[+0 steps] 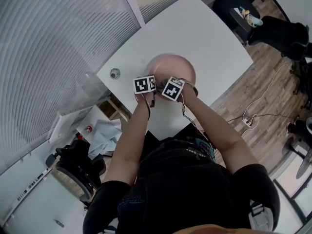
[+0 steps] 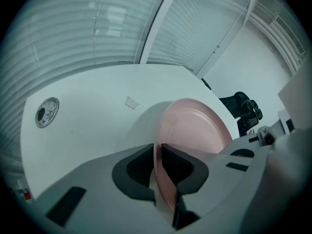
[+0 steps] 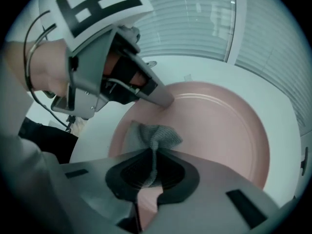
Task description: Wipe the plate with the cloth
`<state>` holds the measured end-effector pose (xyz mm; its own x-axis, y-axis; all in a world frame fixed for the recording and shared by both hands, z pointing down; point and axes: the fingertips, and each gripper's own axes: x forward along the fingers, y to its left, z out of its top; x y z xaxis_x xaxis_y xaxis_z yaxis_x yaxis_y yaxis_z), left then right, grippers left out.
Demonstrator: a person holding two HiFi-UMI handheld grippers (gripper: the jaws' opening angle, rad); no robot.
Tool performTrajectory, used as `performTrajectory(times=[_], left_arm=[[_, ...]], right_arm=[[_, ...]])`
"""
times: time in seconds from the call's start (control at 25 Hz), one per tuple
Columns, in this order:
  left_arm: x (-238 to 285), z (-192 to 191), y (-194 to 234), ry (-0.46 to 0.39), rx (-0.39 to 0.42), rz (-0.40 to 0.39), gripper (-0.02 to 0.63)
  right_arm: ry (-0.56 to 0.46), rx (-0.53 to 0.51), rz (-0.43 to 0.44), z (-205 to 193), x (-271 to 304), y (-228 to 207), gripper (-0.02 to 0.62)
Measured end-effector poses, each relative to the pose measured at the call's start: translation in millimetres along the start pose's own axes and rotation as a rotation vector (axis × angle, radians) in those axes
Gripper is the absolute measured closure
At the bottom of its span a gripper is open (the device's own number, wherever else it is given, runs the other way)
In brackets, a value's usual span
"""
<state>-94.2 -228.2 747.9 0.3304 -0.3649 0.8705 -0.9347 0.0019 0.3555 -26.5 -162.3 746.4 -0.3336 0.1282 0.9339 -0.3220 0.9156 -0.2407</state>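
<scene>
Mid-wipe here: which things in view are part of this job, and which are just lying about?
In the job: round pink plate, its rim clamped in the left gripper; grey mesh cloth, pinched in the right gripper.
Lying about: round metal disc in the white table; small scrap of clear tape; black chair beyond.

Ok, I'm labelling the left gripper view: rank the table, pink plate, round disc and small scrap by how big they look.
1. white table
2. pink plate, though it sits close to the camera
3. round disc
4. small scrap, only slightly smaller
</scene>
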Motion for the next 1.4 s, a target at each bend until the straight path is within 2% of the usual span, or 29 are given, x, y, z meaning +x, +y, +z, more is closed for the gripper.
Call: performTrajectory(times=[0.16, 0.32, 0.48, 0.64, 0.8, 1.04, 1.2, 1.4], left_arm=[[1.5, 0.4, -0.8, 0.003, 0.016, 0.003, 0.545], [1.0, 0.1, 0.1, 0.005, 0.017, 0.002, 0.545], [0.9, -0.7, -0.4, 0.01, 0.011, -0.002, 0.545], [1.2, -0.4, -2.1, 0.021, 0.027, -0.006, 0.545], [1.5, -0.8, -3.1, 0.031, 0.044, -0.005, 0.545], [1.3, -2.6, -2.5, 0.042, 0.042, -0.01, 0.545], [2.2, -2.5, -3.4, 0.043, 0.021, -0.017, 0.545], [2.5, -2.3, -2.8, 0.039, -0.011, -0.027, 0.545]], right_arm=[[0.079, -0.011, 0.056, -30.7, -3.8, 7.0, 0.552], [0.182, -0.002, 0.072, -59.6, -11.2, -3.3, 0.551], [0.231, 0.047, 0.042, -77.7, -22.1, -33.1, 0.551], [0.249, 0.095, -0.04, -85.1, -32.4, -76.9, 0.551], [0.189, 0.108, -0.128, -67.0, -39.4, -112.5, 0.551], [0.114, -0.006, -0.277, -21.4, -33.7, -133.4, 0.551], [0.052, -0.057, -0.288, 5.4, -25.7, -125.7, 0.551], [-0.025, -0.112, -0.239, 28.0, -13.7, -92.0, 0.551]])
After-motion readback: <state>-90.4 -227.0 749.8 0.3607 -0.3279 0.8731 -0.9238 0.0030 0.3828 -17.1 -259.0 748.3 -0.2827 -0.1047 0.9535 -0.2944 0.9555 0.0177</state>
